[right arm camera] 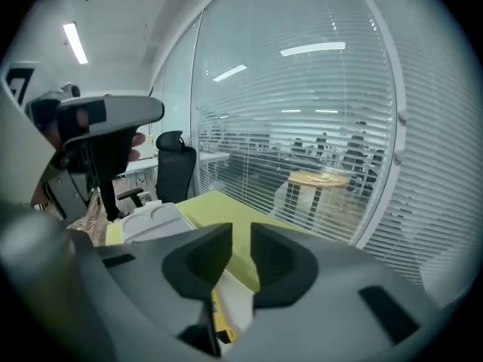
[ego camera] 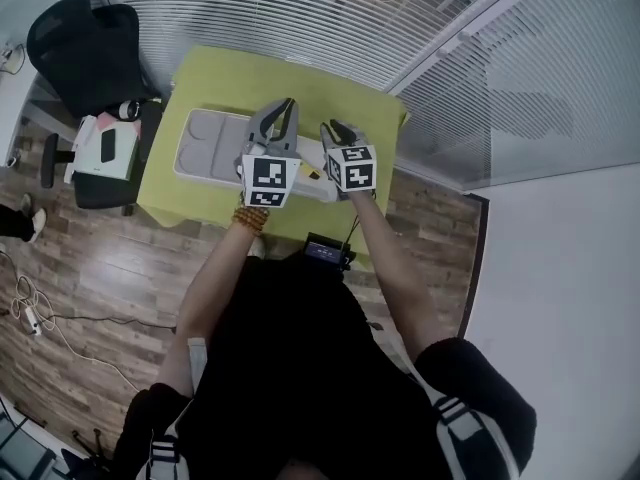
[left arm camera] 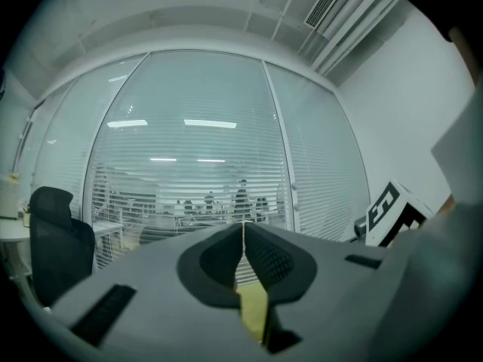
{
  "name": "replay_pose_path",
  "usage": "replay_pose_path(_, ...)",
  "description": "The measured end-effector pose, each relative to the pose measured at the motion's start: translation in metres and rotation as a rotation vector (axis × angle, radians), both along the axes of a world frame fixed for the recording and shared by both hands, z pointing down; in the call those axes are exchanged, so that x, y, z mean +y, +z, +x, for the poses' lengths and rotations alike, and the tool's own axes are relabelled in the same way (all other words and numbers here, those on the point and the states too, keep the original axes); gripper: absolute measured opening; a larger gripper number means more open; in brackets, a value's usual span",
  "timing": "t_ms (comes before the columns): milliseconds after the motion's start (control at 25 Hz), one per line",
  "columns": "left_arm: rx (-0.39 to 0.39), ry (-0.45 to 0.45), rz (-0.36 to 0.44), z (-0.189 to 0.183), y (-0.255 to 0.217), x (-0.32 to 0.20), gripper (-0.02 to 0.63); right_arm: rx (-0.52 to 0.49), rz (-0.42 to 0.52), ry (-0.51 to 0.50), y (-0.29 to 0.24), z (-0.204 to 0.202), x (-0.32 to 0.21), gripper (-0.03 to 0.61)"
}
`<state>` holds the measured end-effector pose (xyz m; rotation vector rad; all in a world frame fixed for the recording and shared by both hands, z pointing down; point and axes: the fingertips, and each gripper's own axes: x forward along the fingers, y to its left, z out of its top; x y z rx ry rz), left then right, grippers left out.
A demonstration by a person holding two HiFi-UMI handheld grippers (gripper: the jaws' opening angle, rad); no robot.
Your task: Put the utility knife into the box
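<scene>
Over the green surface (ego camera: pixel 215 83), fingers of the left gripper (left arm camera: pixel 243 232) press together; those of the right gripper (right arm camera: pixel 241 241) stand apart, a yellow knife (right arm camera: pixel 219 319) showing below.

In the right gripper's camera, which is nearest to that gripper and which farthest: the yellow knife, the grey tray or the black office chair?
From the right gripper:
1. Yellow utility knife, just below the open jaws.
2. Grey compartment tray, further off to the left on the green-covered table.
3. Black office chair, beyond the table, left of centre.
</scene>
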<state>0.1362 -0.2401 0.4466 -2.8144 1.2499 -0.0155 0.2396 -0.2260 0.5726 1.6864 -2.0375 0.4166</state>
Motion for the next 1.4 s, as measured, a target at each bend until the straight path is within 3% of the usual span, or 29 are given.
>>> replay_pose_path(720,0.016,0.030,-0.004,0.001,0.000,0.008,0.018,-0.048,0.295,0.094,-0.111,-0.008,0.010,0.052)
replay_pose_path(1000,0.030,0.029,0.001,-0.005,-0.006,0.012,0.018,-0.026,0.429,0.091,-0.151,-0.017,0.022,0.043)
replay_pose_path(1200,0.033,0.026,0.008,-0.009,-0.008,0.012,0.018,0.043,0.525,0.083,-0.162,-0.023,0.031,0.032)
replay_pose_path(1400,0.039,0.027,0.007,-0.009,-0.009,0.015,0.018,0.057,0.555,0.095,-0.162,-0.021,0.036,0.023)
